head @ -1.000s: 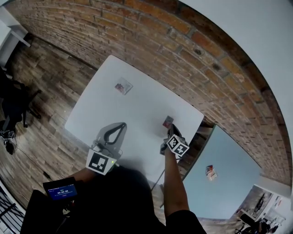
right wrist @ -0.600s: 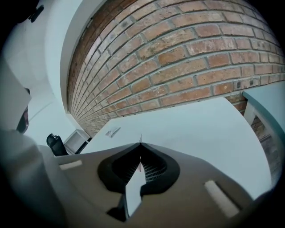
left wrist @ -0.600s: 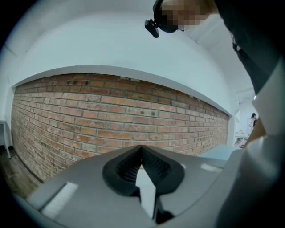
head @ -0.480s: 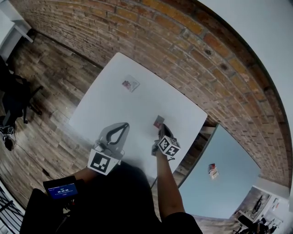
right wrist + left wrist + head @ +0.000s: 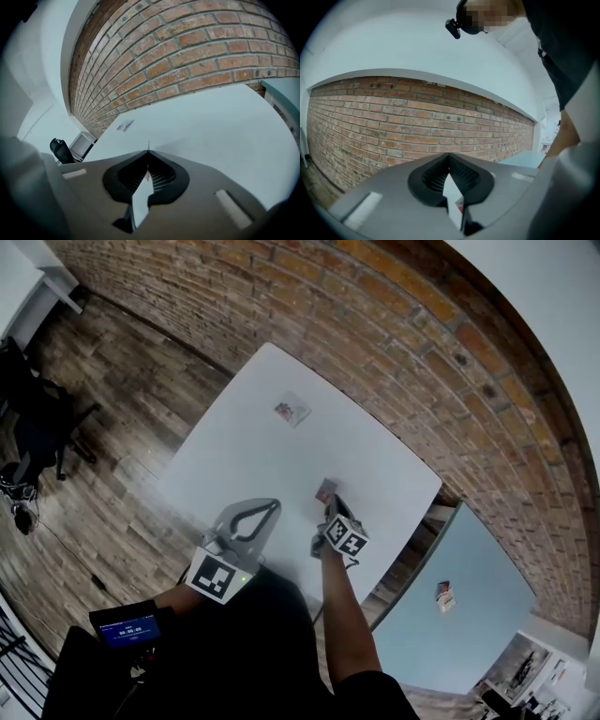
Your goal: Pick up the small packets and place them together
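While the right hand-held gripper (image 5: pixel 148 151) is shut on a packet (image 5: pixel 325 490), only a thin sliver of that packet pokes past its tips in the right gripper view, seen edge-on. In the head view it shows as a small reddish square held over the near right part of the desk (image 5: pixel 244 446). The left hand-held gripper (image 5: pixel 449 154) is closed too, with nothing pinched at its tips, and it hovers at the near edge of the desk.

A second packet (image 5: pixel 292 410), pale with some red print, lies flat towards the far side of the desk, well apart from the held one. A third packet (image 5: pixel 444 596) lies on a pale blue table (image 5: pixel 469 568) to the right.

These packets look flat, very light and probably limp, like sealed sachets with a slick skin. The desk top is smooth, matt white, so one lying flat would likely skid if nudged. The best hold is a pinch on an edge or corner, as now. The ribbed black pads should keep a slippery film from sliding out.

Rough red brick (image 5: pixel 375 324) backs the desk, and the floor (image 5: pixel 103 427) is worn wood planking.
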`<state>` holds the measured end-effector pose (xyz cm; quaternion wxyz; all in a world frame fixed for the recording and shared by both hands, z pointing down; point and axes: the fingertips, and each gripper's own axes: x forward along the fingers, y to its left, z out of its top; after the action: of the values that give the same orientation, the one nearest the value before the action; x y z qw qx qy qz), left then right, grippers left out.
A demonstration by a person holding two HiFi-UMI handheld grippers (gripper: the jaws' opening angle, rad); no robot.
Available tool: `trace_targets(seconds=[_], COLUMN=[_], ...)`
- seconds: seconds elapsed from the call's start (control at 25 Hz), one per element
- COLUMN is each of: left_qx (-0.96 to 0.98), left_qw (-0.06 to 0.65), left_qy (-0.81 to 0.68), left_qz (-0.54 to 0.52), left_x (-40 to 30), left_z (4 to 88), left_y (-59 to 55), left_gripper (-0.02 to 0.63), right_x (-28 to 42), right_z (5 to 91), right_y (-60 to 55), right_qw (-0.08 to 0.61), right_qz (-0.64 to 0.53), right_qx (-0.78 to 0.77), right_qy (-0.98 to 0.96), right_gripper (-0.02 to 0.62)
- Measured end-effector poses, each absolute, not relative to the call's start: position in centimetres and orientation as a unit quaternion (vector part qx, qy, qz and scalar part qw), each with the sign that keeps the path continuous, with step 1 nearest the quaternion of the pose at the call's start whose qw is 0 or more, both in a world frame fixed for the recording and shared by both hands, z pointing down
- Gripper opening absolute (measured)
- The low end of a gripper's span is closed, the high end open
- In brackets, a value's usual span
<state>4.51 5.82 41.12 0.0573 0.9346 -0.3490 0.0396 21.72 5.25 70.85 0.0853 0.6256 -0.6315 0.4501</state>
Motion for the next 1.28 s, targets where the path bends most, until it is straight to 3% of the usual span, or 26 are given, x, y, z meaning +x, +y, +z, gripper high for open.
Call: trace_targets(seconds=[0.72,0.8,0.84,0.88,1.28], left_qx=[0.927,0.926,0.926,0.926,0.927], left_qw=[0.110,0.114,0.115,0.116,0.107], left_qy=[-0.354,-0.355,-0.356,-0.355,-0.358], left_qz=[0.052,0.052,0.051,0.049,0.030], left_x=[1.1,0.9,0.9,0.9,2.1], left_z=[43.2,43.3,43.3,43.3,42.4], left_y=[5.0,5.1,5.1,5.2,6.0], left_gripper=[0.000,0.000,0.000,0.000,0.000], right_x=[23.1,22.9,22.8,22.8,21.0], right_z=[74.0,74.2,74.2,74.3,71.2], right_y=[7.2,7.3,7.4,7.6,7.7], right_qw=[0.096,0.092,0.094,0.099,0.214], right_qz=[0.471,0.477,0.480,0.481,0.367], right_qx=[0.663,0.654,0.650,0.647,0.609], right_qy=[-0.574,-0.579,-0.582,-0.583,-0.670], right_gripper=[0.009,0.038,0.089,0.121,0.129])
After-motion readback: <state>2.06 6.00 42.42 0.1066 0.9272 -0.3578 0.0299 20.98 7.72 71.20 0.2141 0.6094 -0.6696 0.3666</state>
